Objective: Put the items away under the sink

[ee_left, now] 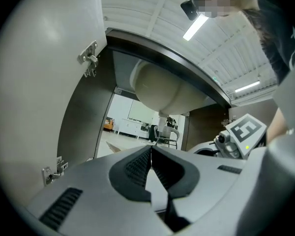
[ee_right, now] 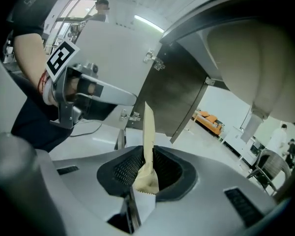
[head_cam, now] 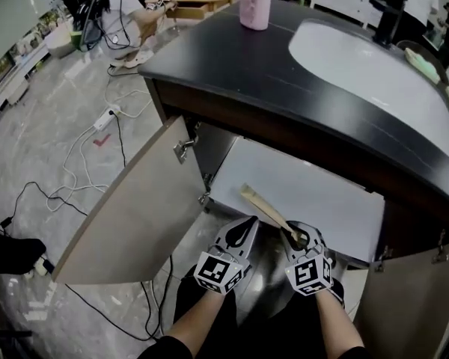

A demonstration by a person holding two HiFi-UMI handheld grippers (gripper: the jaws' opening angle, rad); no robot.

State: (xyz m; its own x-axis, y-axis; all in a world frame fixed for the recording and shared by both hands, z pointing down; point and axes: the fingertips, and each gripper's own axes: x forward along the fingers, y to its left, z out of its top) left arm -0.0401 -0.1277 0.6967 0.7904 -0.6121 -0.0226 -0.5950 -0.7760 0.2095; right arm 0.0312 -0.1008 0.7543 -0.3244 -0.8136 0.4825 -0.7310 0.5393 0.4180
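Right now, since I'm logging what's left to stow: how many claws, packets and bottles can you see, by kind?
claws: 2 (left claw shut, empty; right claw shut on the beige packet)
beige packet: 1
pink bottle: 1
total: 4

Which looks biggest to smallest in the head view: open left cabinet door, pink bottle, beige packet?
Largest: left cabinet door.
Then pink bottle, farther off and cut by the picture's top edge.
Smallest: beige packet, thin, its near end inside the right gripper's jaws.
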